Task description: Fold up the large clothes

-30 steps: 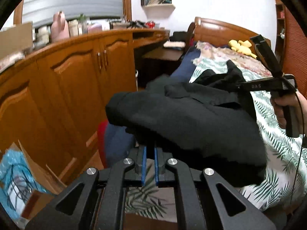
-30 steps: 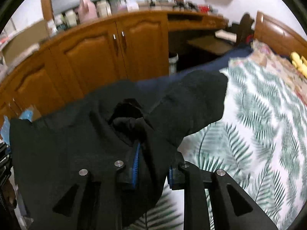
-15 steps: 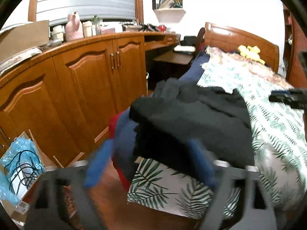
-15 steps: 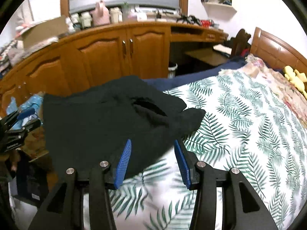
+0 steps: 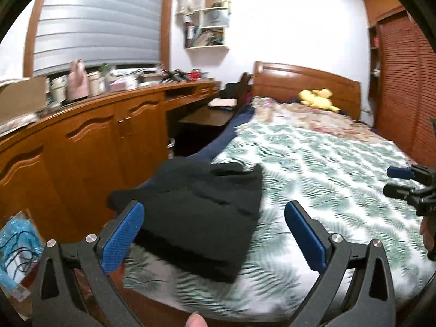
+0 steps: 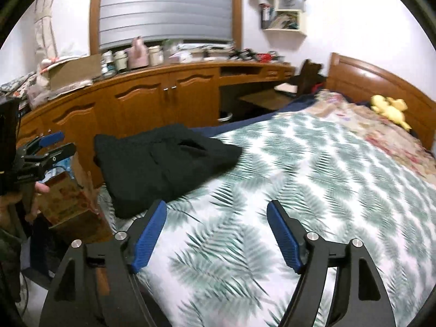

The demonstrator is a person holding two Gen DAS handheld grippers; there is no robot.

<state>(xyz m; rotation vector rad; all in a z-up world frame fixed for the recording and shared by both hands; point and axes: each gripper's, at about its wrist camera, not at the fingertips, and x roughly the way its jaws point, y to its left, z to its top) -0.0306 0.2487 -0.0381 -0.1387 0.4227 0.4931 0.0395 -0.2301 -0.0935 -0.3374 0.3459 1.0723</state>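
A black garment [image 5: 201,212] lies folded in a flat stack at the near left corner of the bed [image 5: 327,169], on the leaf-print sheet. It also shows in the right wrist view [image 6: 160,163]. My left gripper [image 5: 215,231] is open and empty, held back just short of the garment. My right gripper [image 6: 216,231] is open and empty above the sheet, to the right of the garment. Each gripper shows at the edge of the other's view: the right one [image 5: 406,188], the left one [image 6: 46,147].
A long wooden cabinet [image 5: 90,141] with a cluttered top runs along the left of the bed. A cardboard box [image 6: 70,201] stands on the floor by the bed corner. A yellow plush toy [image 5: 318,99] lies near the headboard [image 5: 305,81]. A wooden wardrobe [image 5: 403,81] is at the right.
Both grippers have let go of the black garment and opened. It now lies folded on the bed corner. Both grippers have pulled back and up from it.
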